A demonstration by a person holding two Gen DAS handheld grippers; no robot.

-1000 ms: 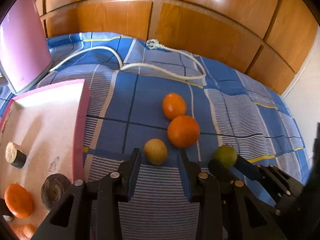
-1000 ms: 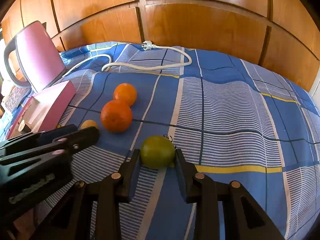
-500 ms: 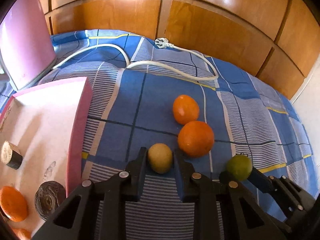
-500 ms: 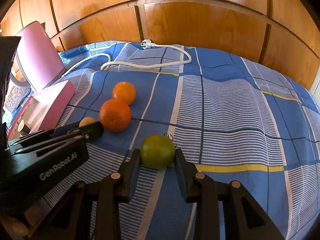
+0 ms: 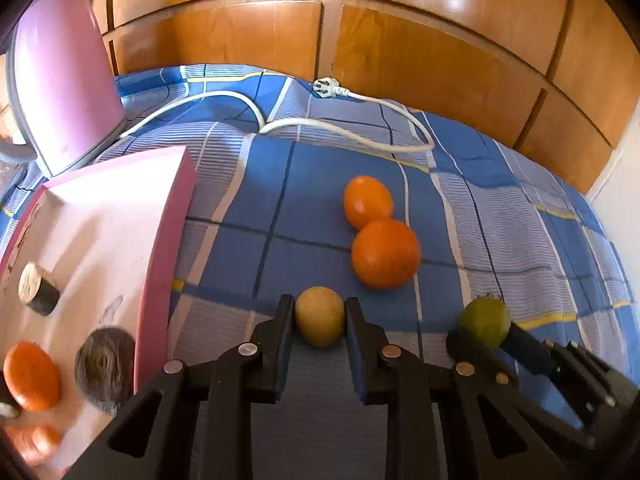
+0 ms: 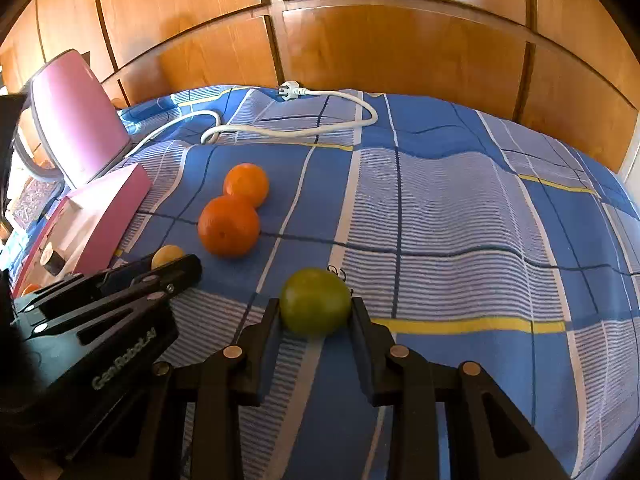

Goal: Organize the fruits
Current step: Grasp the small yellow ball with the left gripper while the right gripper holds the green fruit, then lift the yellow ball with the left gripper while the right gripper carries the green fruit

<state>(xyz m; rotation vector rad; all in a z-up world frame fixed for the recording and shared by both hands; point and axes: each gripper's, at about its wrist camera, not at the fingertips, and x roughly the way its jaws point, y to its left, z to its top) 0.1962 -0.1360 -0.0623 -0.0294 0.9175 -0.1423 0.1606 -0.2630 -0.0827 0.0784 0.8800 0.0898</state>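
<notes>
On the blue checked cloth, my left gripper (image 5: 320, 314) is shut on a small yellow fruit (image 5: 320, 322), its pads pressing both sides. My right gripper (image 6: 316, 308) is shut on a green fruit (image 6: 315, 300), also seen at the right in the left wrist view as the green fruit (image 5: 485, 320). Two oranges lie touching just beyond: a large orange (image 5: 386, 254) and a smaller orange (image 5: 367, 201). A pink box (image 5: 100, 248) at the left holds an orange (image 5: 31, 375) and two round dark-skinned pieces (image 5: 105, 364).
A pink kettle (image 5: 64, 92) stands behind the box at the far left. A white power cord (image 5: 340, 128) with its plug loops across the back of the cloth. Wooden panels (image 5: 400, 52) close off the far side. A white wall edge shows at the right.
My left gripper moved forward around the yellow fruit and closed its jaws on it. The right gripper kept still, shut on the green fruit.
</notes>
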